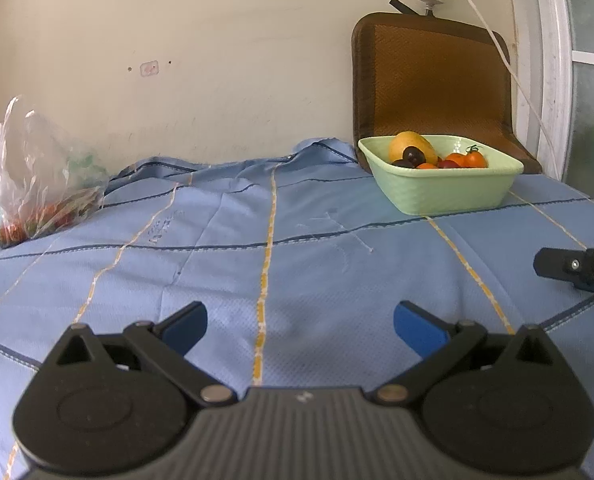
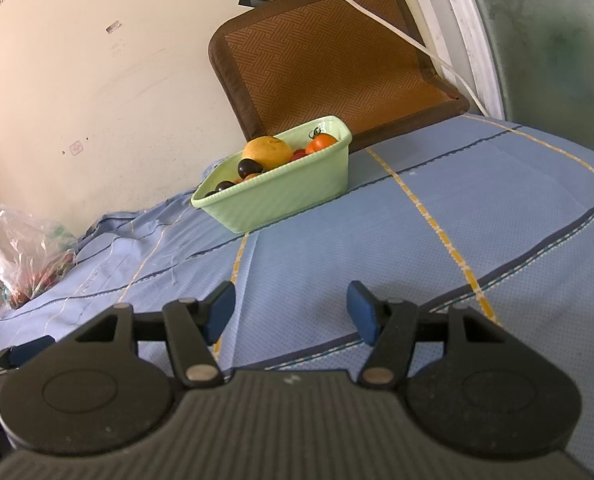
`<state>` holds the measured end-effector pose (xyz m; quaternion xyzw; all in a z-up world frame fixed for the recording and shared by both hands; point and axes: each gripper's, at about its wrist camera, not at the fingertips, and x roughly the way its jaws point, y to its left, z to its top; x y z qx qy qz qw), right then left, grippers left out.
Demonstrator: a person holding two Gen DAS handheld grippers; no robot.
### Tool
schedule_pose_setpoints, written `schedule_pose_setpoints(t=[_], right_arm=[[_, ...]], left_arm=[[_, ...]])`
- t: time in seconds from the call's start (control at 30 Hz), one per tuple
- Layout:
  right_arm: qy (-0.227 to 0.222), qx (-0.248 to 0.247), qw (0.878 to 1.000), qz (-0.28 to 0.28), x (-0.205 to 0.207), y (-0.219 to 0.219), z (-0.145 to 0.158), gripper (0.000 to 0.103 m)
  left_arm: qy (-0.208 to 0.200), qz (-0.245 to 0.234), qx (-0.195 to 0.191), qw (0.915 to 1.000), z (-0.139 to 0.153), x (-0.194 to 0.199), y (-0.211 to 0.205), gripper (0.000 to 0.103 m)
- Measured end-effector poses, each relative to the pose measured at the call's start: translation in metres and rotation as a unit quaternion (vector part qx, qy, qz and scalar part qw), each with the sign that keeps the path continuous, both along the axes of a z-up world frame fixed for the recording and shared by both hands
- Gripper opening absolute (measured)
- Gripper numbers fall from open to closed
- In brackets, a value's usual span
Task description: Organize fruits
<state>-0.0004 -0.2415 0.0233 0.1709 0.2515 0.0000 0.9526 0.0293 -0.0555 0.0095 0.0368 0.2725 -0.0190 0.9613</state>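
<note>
Pale green, the tub (image 1: 443,188) of fruits (image 1: 437,156) sits at the far side of your blue cloth (image 1: 257,240), against a brown woven mat (image 1: 433,80) on the wall. A plastic bag (image 1: 37,184) lies far left. Your left tool (image 1: 299,326) and right tool (image 2: 291,310) both gape wide, empty, over bare cloth.

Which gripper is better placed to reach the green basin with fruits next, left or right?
Probably right. The right gripper is open, empty and nearer the green basin; from the left gripper it sits far off right.
</note>
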Motion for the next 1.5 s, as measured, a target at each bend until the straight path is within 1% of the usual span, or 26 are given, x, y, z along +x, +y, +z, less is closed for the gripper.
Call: schedule_pose_setpoints(t=[0.13, 0.47, 0.8, 0.93, 1.17, 1.27, 1.4, 1.5], right_arm=[[-0.003, -0.003, 1.0, 0.0, 0.0, -0.001, 0.0, 0.066], [-0.001, -0.008, 1.0, -0.001, 0.001, 0.001, 0.0, 0.066], [0.003, -0.012, 1.0, -0.003, 0.003, 0.002, 0.001, 0.066], [0.002, -0.012, 1.0, -0.002, 0.002, 0.001, 0.0, 0.066], [0.006, -0.022, 1.0, -0.002, 0.002, 0.004, 0.001, 0.066], [0.006, -0.021, 1.0, -0.003, 0.002, 0.004, 0.001, 0.066], [0.001, -0.02, 1.0, -0.003, 0.001, 0.005, 0.001, 0.066], [0.0, -0.024, 1.0, -0.001, 0.001, 0.005, 0.001, 0.066]], left_arm=[[0.004, -0.002, -0.005, 1.0, 0.0, 0.0, 0.001, 0.103], [0.012, -0.006, -0.02, 0.9997, -0.001, 0.002, 0.006, 0.103], [0.028, -0.006, -0.012, 0.9995, -0.004, 0.007, 0.001, 0.103], [0.019, 0.0, -0.009, 0.9998, -0.003, 0.004, 0.001, 0.103], [0.02, 0.001, -0.018, 0.9996, -0.002, 0.005, 0.005, 0.103], [0.008, 0.005, -0.02, 0.9997, -0.001, 0.002, 0.008, 0.103], [-0.018, 0.012, -0.027, 0.9994, 0.003, -0.005, 0.011, 0.103], [-0.022, 0.012, -0.027, 0.9993, 0.003, -0.005, 0.012, 0.103]])
